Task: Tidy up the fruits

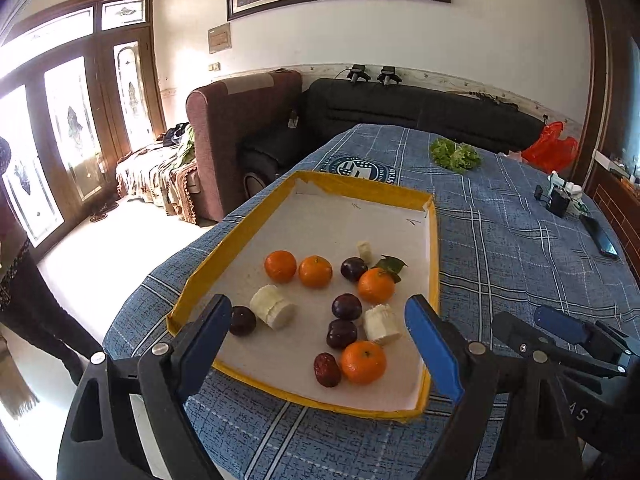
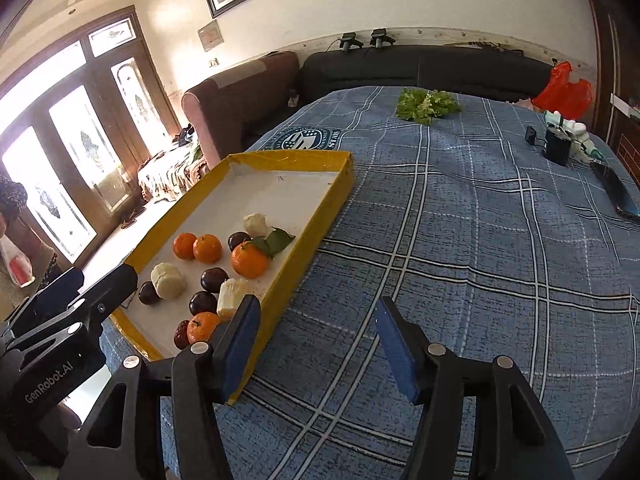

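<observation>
Both grippers, left gripper (image 1: 320, 344) and right gripper (image 2: 316, 344), have fingers apart, holding nothing. I see fruits inside the yellow tray (image 1: 236, 236) near the table's left edge; my right finger hides one orange (image 2: 202, 326) partly.

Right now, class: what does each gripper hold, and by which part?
Nothing. The left gripper is open above the tray; the right gripper is open over the tablecloth.
</observation>
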